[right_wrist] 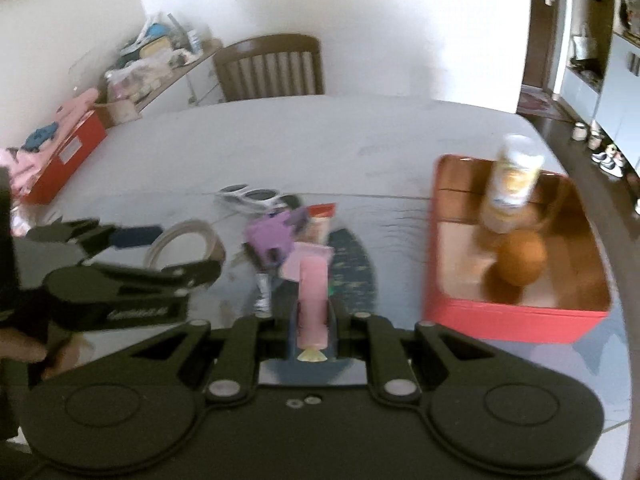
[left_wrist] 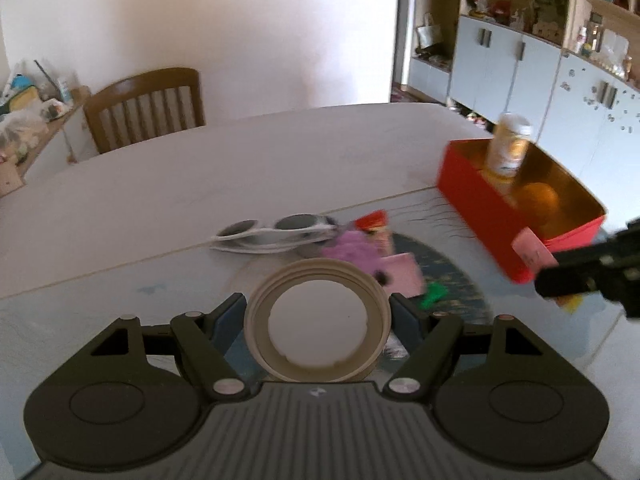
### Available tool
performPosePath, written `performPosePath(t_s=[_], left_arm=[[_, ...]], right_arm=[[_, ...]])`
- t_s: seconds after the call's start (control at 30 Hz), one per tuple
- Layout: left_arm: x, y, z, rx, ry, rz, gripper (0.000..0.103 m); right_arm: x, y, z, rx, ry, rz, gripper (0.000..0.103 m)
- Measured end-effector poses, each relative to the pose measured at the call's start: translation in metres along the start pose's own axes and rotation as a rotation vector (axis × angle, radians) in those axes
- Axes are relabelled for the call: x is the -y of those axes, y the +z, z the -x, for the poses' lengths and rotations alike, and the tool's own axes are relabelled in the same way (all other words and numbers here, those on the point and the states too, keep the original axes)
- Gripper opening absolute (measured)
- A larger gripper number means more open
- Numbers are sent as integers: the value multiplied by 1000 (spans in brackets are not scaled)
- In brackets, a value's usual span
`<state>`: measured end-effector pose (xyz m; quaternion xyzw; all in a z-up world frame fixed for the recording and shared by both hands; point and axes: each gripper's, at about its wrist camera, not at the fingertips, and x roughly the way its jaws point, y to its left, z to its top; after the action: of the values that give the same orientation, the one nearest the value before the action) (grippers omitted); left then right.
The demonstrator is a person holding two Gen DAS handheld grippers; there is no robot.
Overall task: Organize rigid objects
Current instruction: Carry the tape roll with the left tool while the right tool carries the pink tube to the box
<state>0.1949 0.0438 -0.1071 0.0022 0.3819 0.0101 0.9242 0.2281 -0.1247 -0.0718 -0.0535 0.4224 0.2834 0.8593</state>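
Two tools work above the tabletop [left_wrist: 200,168]: the left tool [left_wrist: 318,316] pinches a beige ring [left_wrist: 318,320] by its sides, and the right tool [right_wrist: 313,316] pinches a pink stick [right_wrist: 313,284]. Nearby, a red box [right_wrist: 516,322] holds a can [right_wrist: 514,184] and an orange [right_wrist: 522,258].

So the box [right_wrist: 516,316] sits right of the toy pile [right_wrist: 276,236], can [right_wrist: 514,178] and ball [right_wrist: 520,258] inside it, goggles [right_wrist: 252,196] behind the pile.
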Motion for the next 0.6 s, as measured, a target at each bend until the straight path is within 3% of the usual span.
performPosePath(t_s=[0.6], left_arm=[[136, 62, -2, 62, -99, -120, 77]], right_arm=[[140, 21, 25, 90, -79, -78, 15]])
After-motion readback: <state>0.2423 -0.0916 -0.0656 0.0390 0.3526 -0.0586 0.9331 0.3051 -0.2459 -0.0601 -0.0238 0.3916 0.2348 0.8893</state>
